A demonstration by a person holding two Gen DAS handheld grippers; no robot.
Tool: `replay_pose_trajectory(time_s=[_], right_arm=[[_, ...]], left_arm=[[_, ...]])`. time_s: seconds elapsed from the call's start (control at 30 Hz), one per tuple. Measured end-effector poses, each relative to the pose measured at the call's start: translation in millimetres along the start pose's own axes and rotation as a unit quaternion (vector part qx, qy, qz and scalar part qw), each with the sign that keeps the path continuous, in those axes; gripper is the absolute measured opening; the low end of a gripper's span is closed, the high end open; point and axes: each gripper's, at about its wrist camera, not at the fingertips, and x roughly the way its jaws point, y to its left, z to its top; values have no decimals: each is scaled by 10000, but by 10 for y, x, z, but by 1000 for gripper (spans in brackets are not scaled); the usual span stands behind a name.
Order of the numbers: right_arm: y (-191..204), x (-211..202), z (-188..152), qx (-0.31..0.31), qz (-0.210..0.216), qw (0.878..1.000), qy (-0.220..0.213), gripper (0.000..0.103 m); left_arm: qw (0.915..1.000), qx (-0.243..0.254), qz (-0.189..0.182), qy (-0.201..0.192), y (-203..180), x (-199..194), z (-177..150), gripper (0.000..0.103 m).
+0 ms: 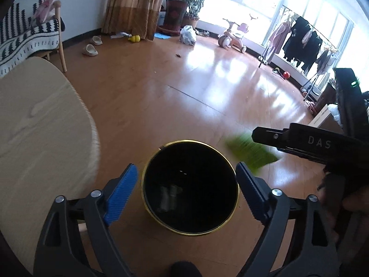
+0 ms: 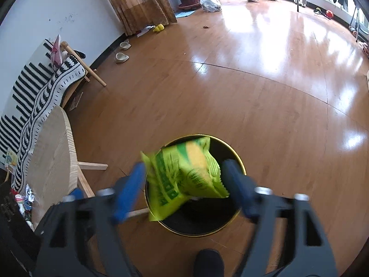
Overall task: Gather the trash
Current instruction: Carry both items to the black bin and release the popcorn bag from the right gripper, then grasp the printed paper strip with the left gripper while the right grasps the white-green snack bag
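a: how far along is the trash run?

b: mid-drop. right gripper (image 2: 184, 180) jaws are spread, the green snack bag (image 2: 184, 175) sits loose between them right over the black bin (image 2: 233, 221). left gripper (image 1: 186, 182) is released too, nothing in it, and some pale scrap (image 1: 169, 196) already lies in the bin.

a: what's left?

b: a few crumpled wrappers (image 2: 25, 198) by the counter (image 2: 49, 152) edge, looks like.
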Motion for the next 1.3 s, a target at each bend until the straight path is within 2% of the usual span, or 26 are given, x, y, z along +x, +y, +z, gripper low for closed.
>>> replay_pose_trajectory(time_s=[0.13, 0.27, 0.37, 0.53, 0.67, 0.73, 0.87, 0.97, 1.03, 1.1, 1.17, 1.3], right_arm=[[140, -44, -2, -55, 20, 9999, -98, 87], [452, -70, -25, -259, 182, 9994, -138, 87], [859, -96, -72, -549, 410, 9975, -157, 87], [1874, -149, -273, -1241, 1002, 9871, -124, 87], [2806, -199, -588, -1904, 1562, 9692, -8, 87], [3291, -231, -817, -2289, 1855, 9556, 100, 87], [3981, -262, -1278, -2814, 2309, 9306, 399, 87], [4422, -223, -1593, -3145, 2531, 9128, 622, 87], [4670, -194, -1787, -3337, 2636, 9020, 750, 87], [4927, -183, -2054, -3535, 2769, 8888, 914, 87], [5130, -157, -2255, -3675, 2874, 8781, 1063, 87], [5423, -83, -2523, -3821, 2972, 8659, 1264, 87]], left_arm=[[9997, -1, 130, -222, 146, -356, 20, 89], [9981, -5, 431, -437, 398, -746, 16, 92], [9949, -144, 795, -596, 705, -1080, -7, 93], [9850, -689, 1345, -838, 1437, -1762, -131, 93], [9687, -1081, 1927, -1127, 2065, -2378, -320, 93], [9572, -1405, 2206, -1238, 2442, -2698, -503, 93], [9297, -2034, 2759, -1350, 3152, -3268, -922, 93], [9048, -2549, 3128, -1364, 3667, -3665, -1280, 93], [8960, -2709, 3278, -1281, 3906, -3829, -1479, 93], [8895, -2811, 3425, -1114, 4123, -3934, -1666, 93], [8884, -2895, 3431, -961, 4266, -3995, -1864, 93], [8881, -3026, 3377, -748, 4541, -4056, -2078, 93]])
